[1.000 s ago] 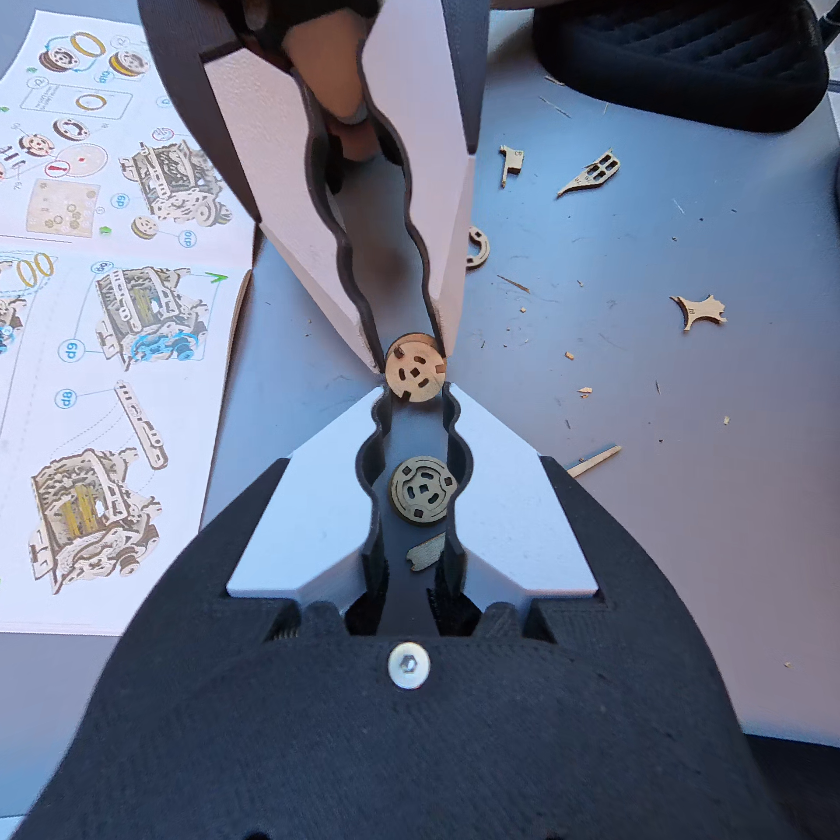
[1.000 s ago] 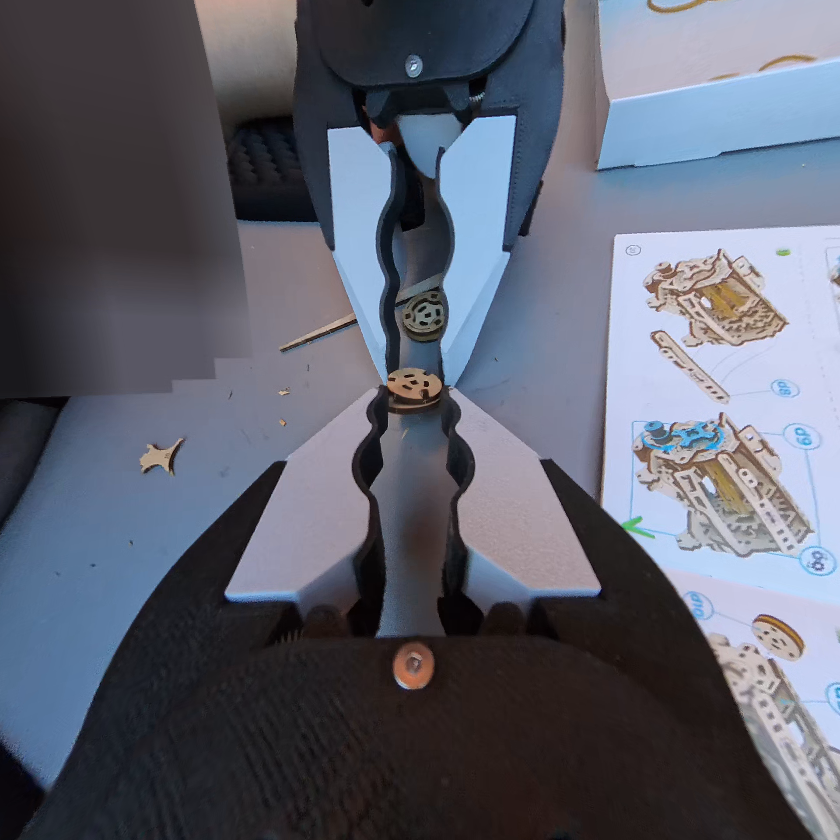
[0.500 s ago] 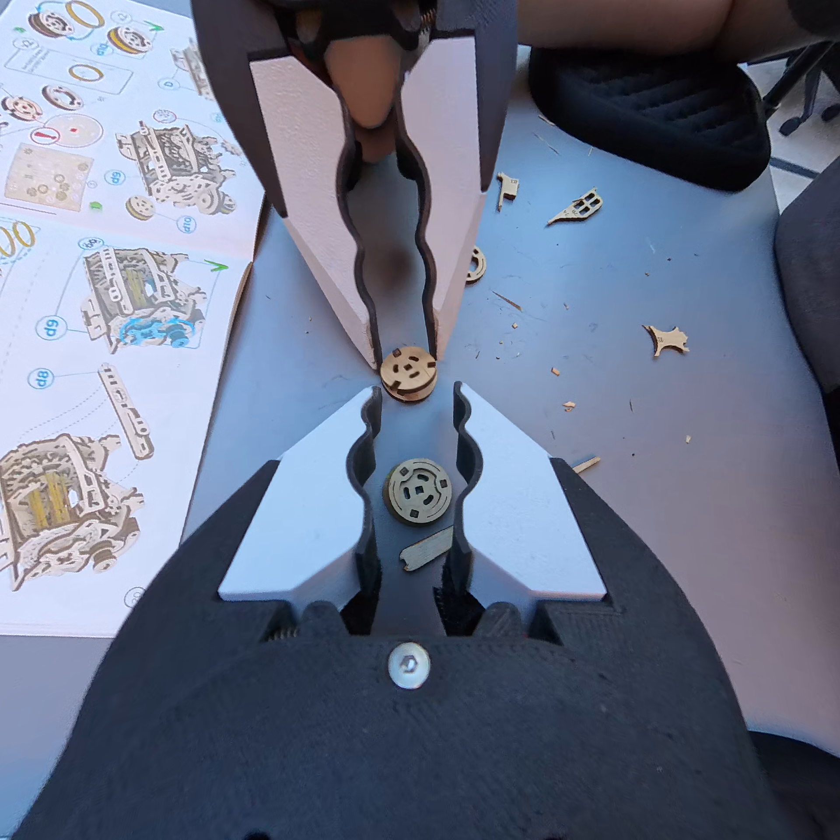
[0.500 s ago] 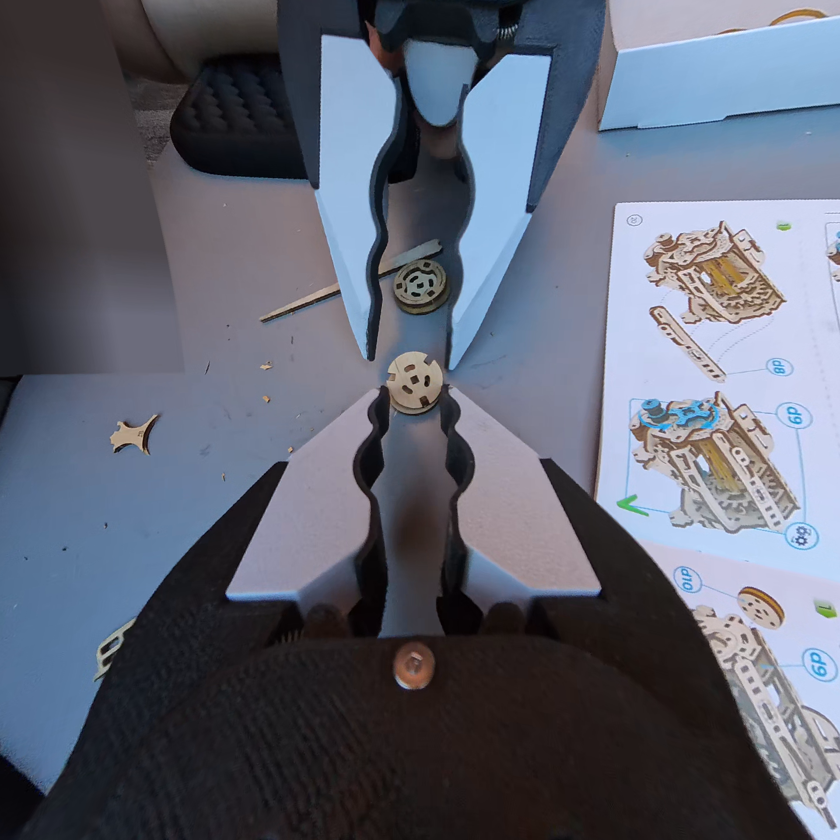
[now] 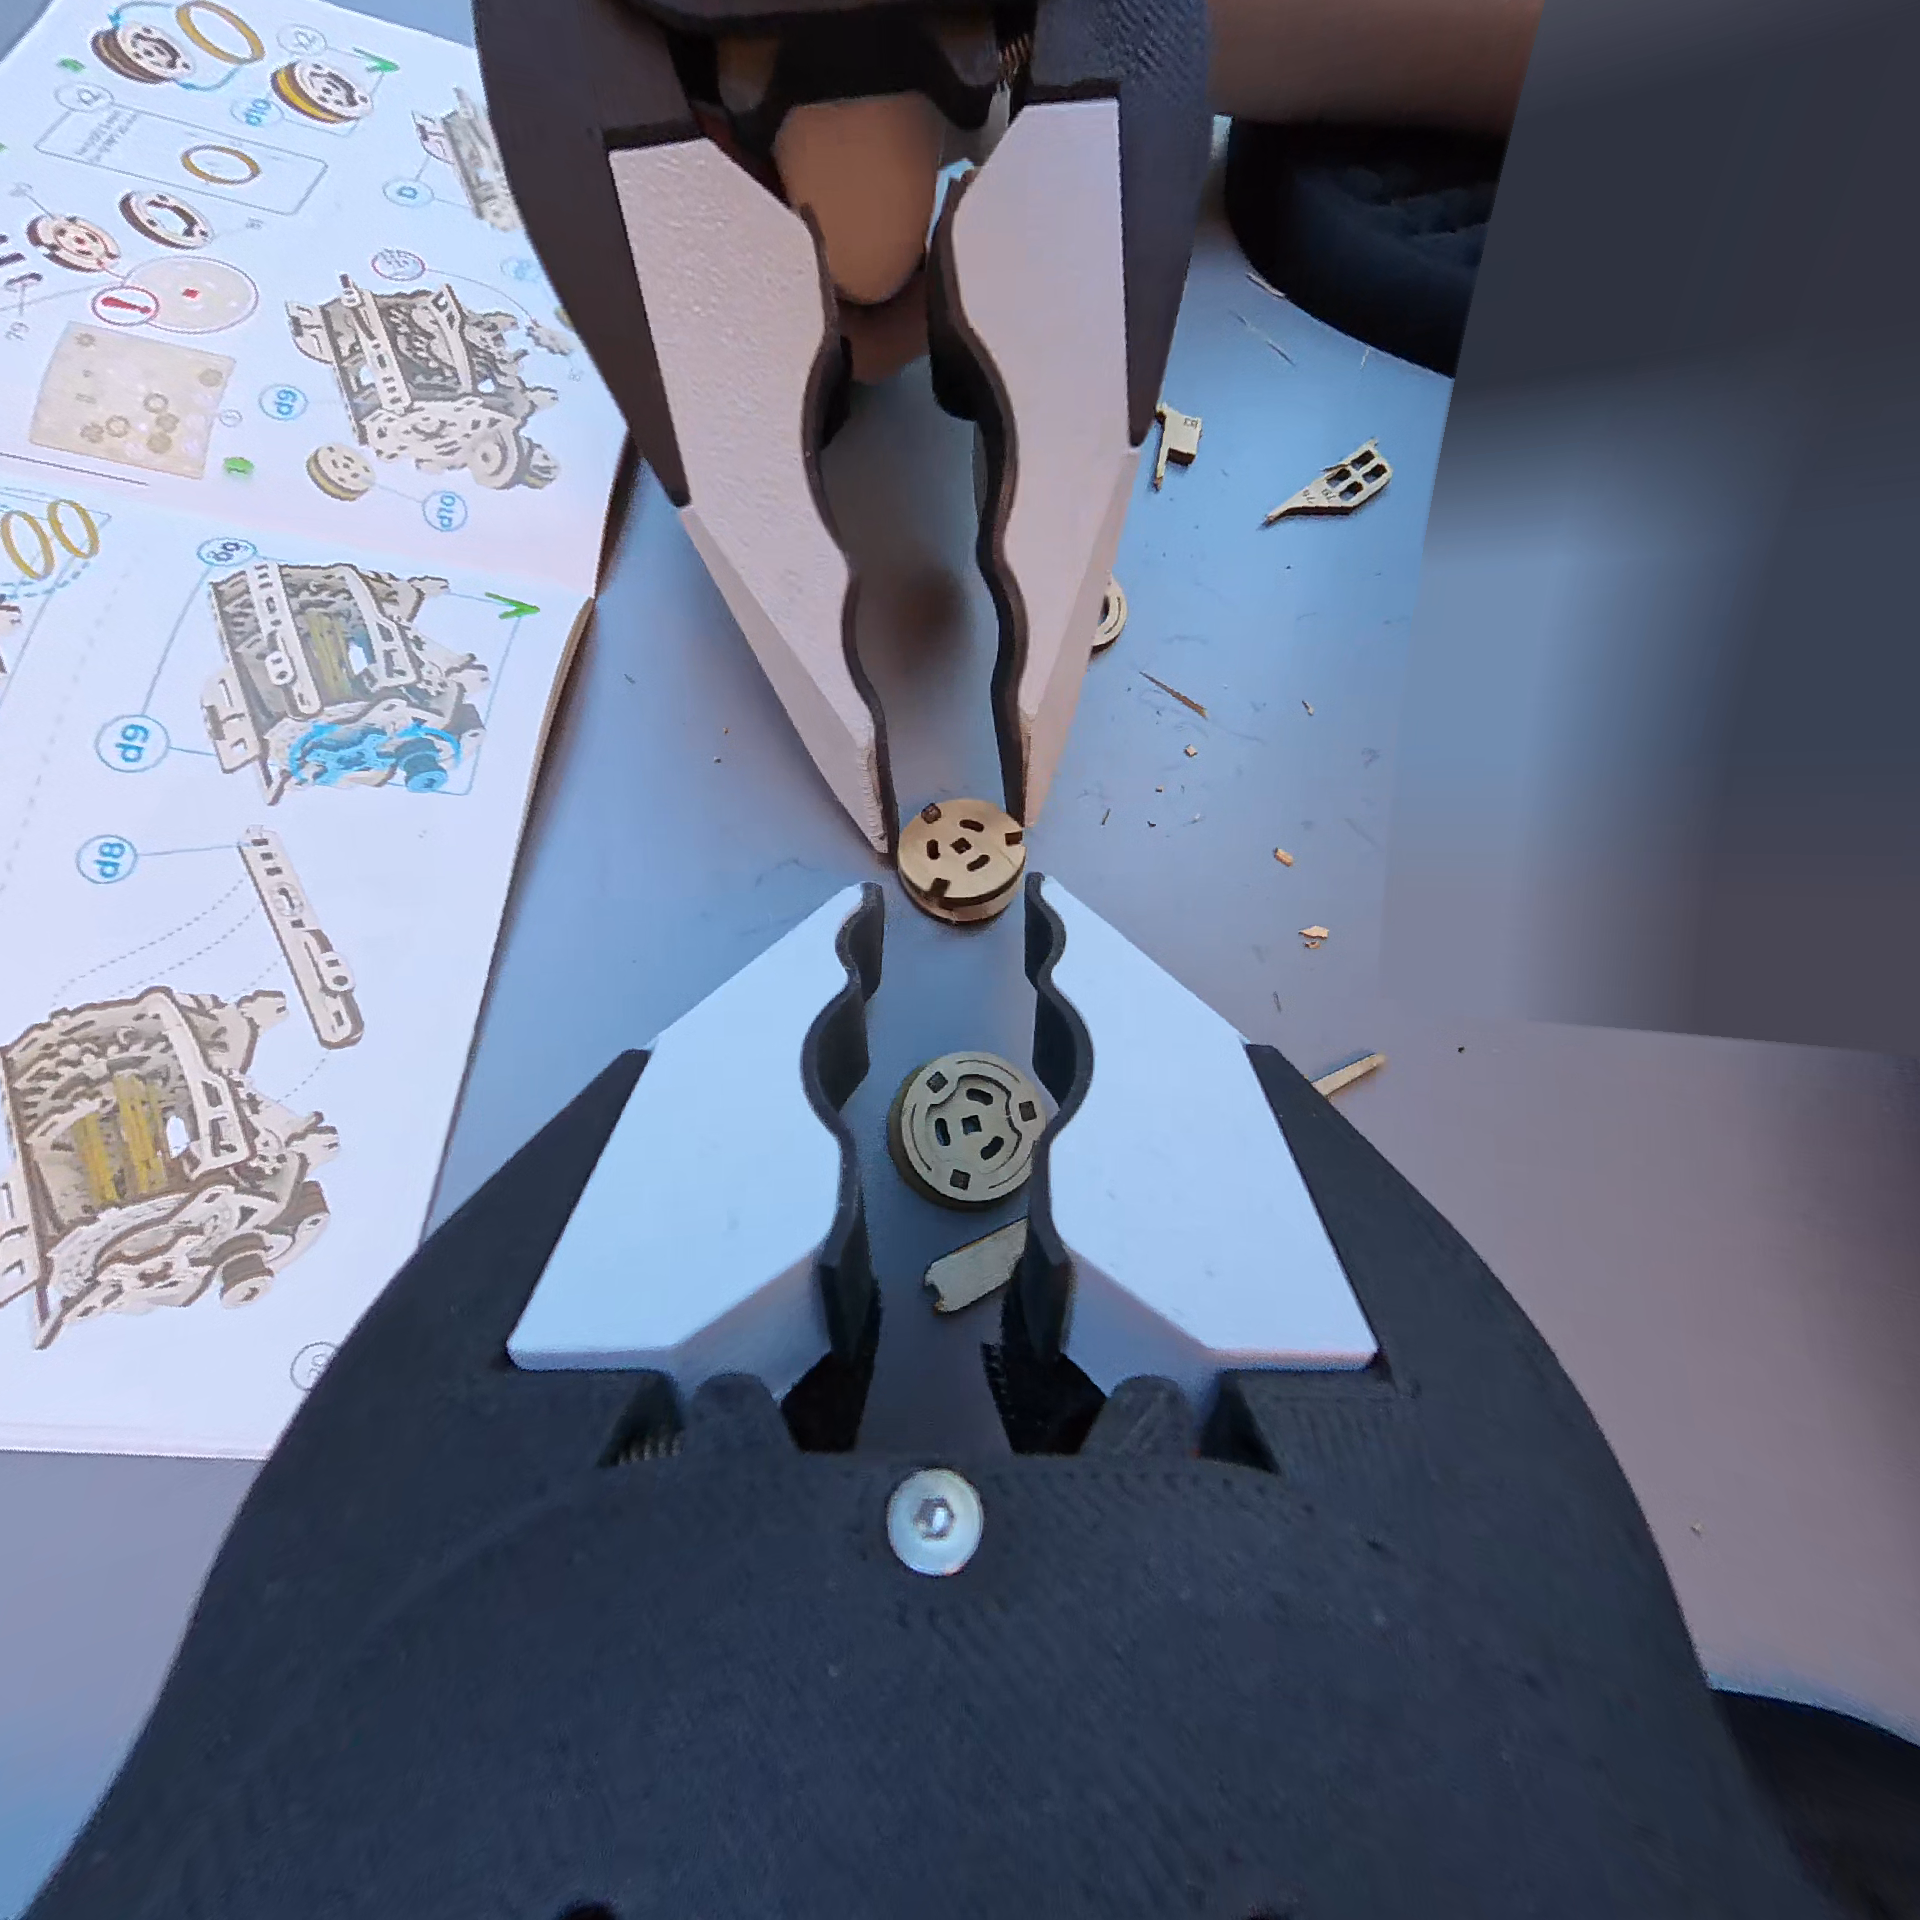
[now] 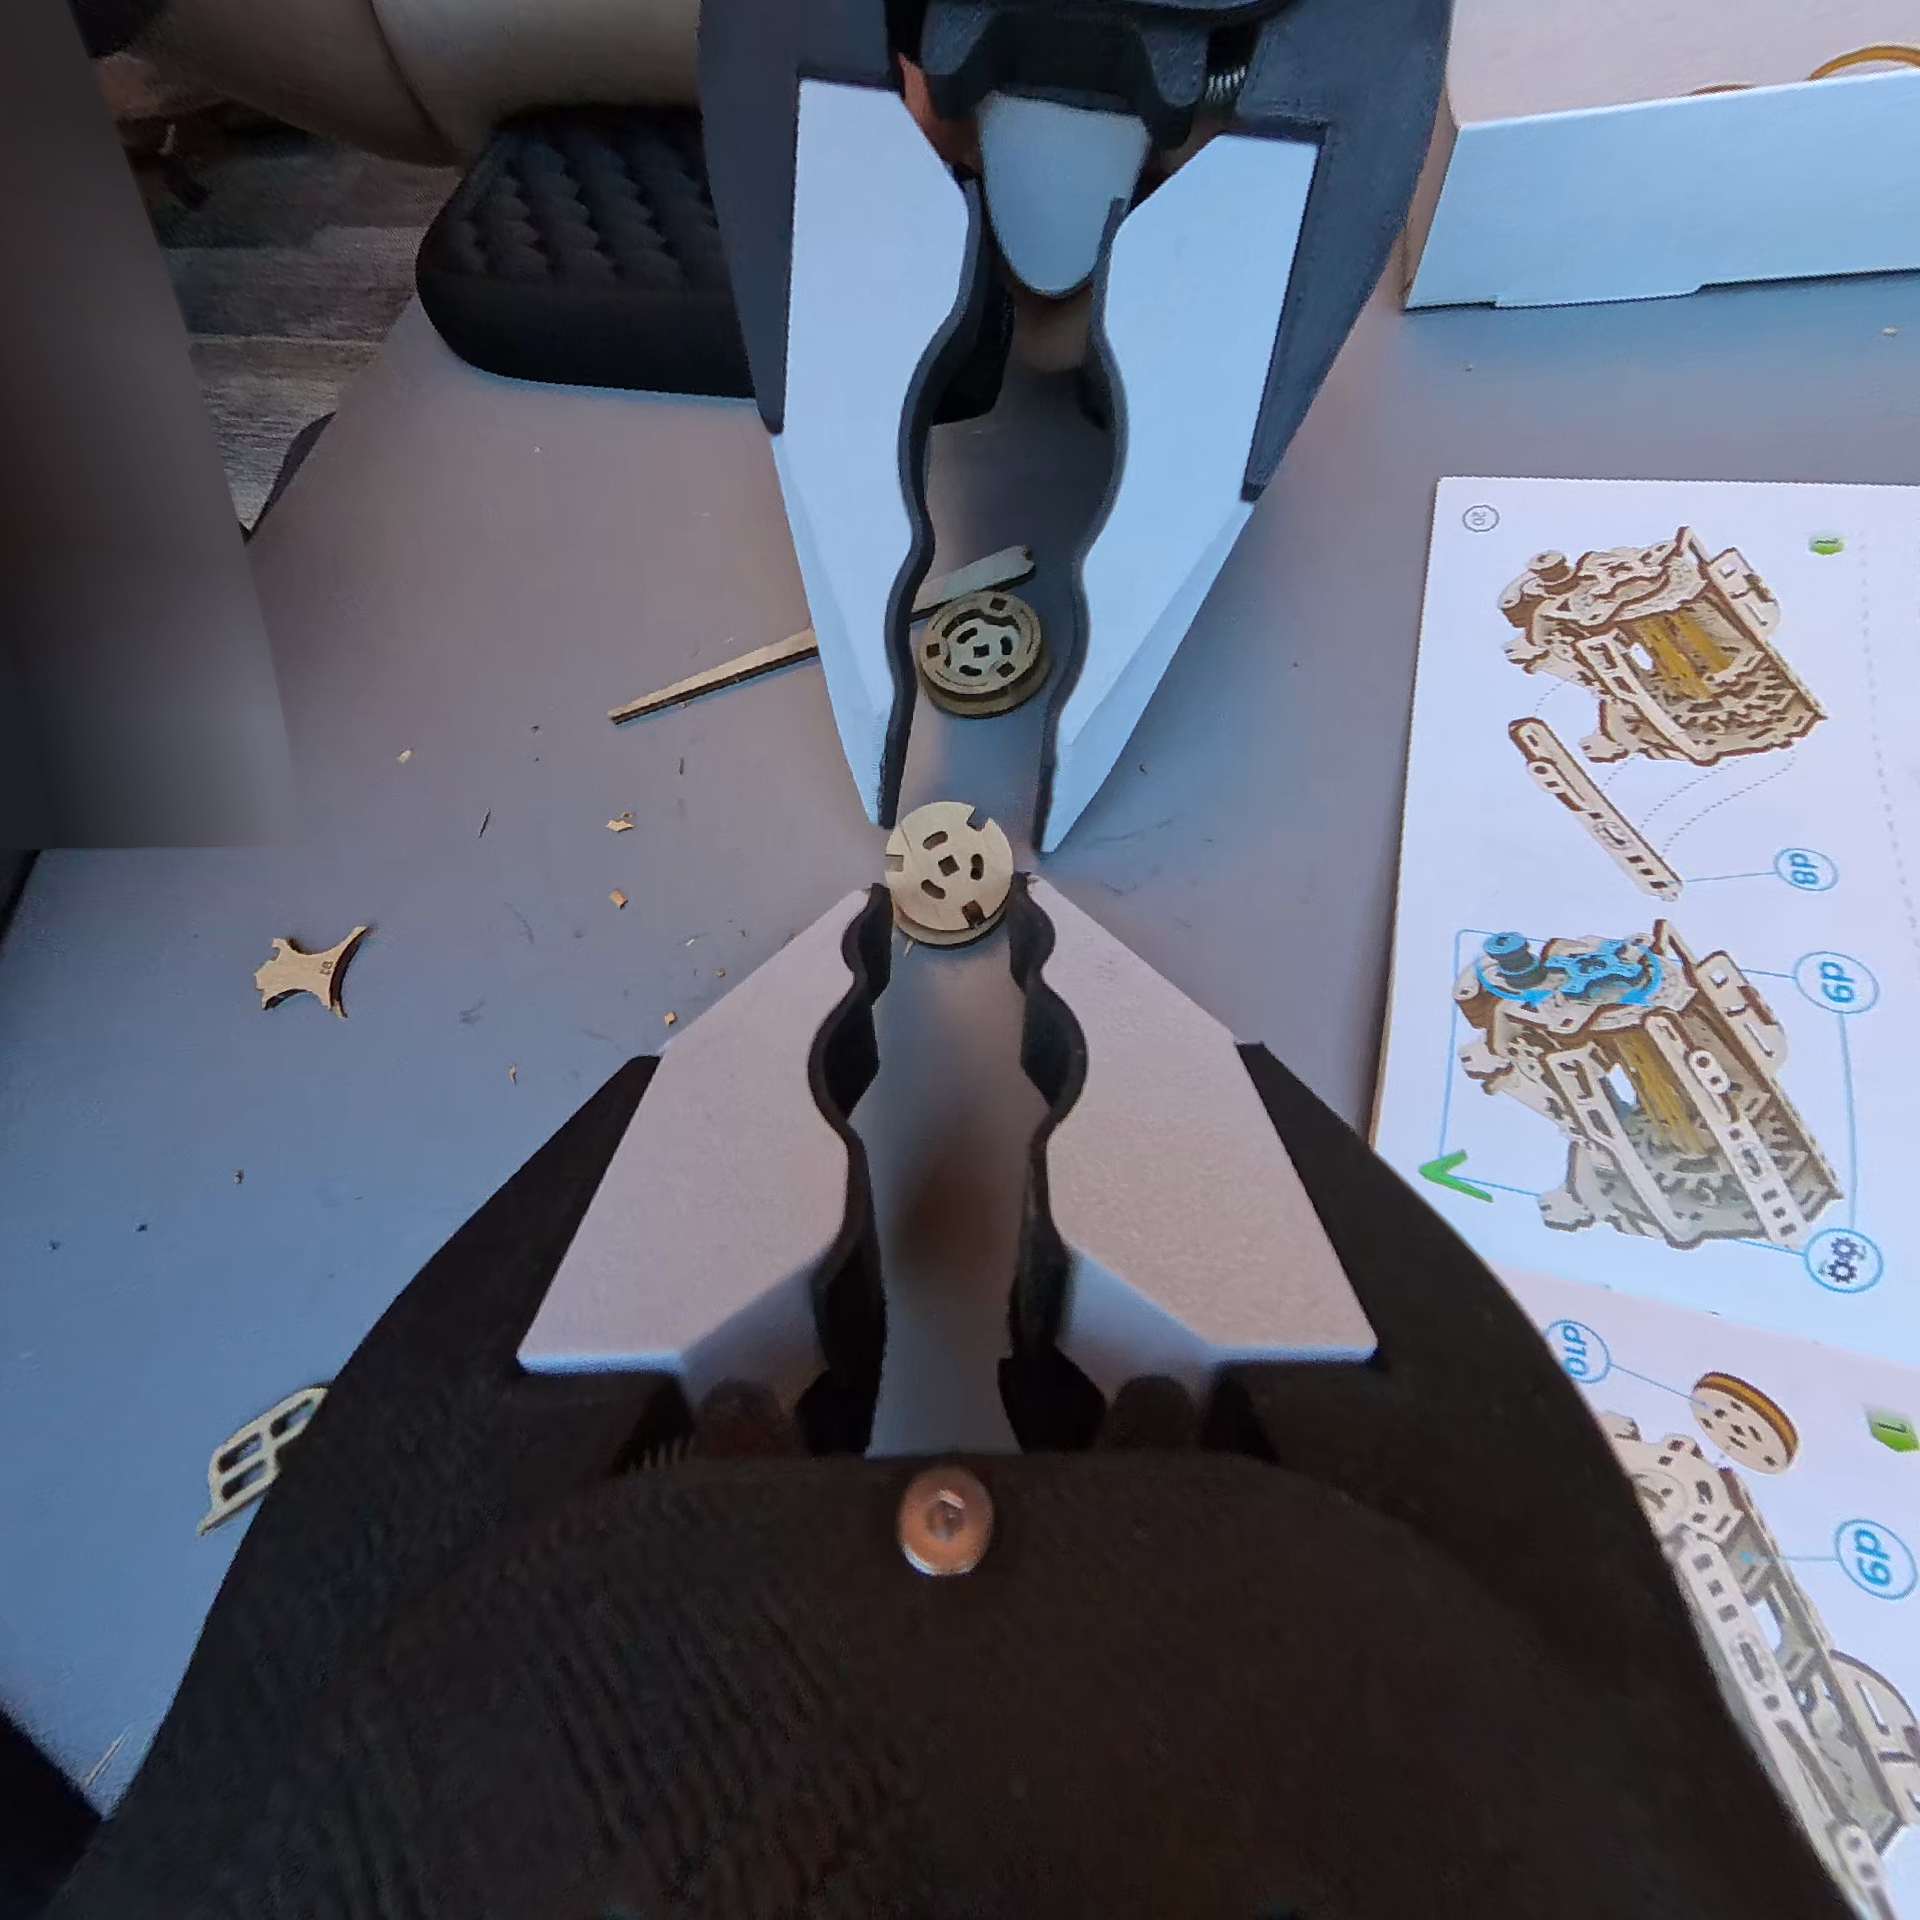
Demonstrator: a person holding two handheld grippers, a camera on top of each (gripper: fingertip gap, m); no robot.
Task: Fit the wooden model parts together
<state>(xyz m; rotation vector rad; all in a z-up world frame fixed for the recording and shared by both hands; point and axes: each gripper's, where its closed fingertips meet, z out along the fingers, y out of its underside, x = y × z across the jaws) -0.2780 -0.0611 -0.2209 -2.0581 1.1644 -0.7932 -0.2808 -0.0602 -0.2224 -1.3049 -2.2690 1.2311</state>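
Observation:
A small pale wooden disc (image 6: 948,873) with slots sits between the tips of my right gripper (image 6: 951,899), which is shut on it, low over the grey table. In the left wrist view the disc (image 5: 961,862) shows at the right gripper's (image 5: 948,826) tips. My left gripper (image 5: 951,891) is open, its tips just short of the disc and not touching it. A darker ringed wooden disc (image 5: 966,1127) lies flat on the table between the left fingers, with a small flat wooden piece (image 5: 977,1262) beside it. The ringed disc (image 6: 982,655) also shows under the left gripper (image 6: 961,831).
Instruction sheets lie on the table (image 5: 260,675) (image 6: 1662,935). A white box (image 6: 1683,197) stands at the back. Wooden scraps (image 5: 1335,483) (image 6: 312,971), a thin stick (image 6: 717,675) and chips are scattered about. A black padded seat (image 6: 582,260) is beyond the edge. My left and right fingertips are right by each other. It is some 7 cm from my left tips to the small flat wooden piece (image 5: 977,1262). The right camera catches it too, in the right wrist view (image 6: 988,568).
My left gripper has opened, let go of the pale disc and drawn back a little. The right gripper still holds the disc, now turned flatter and lower.

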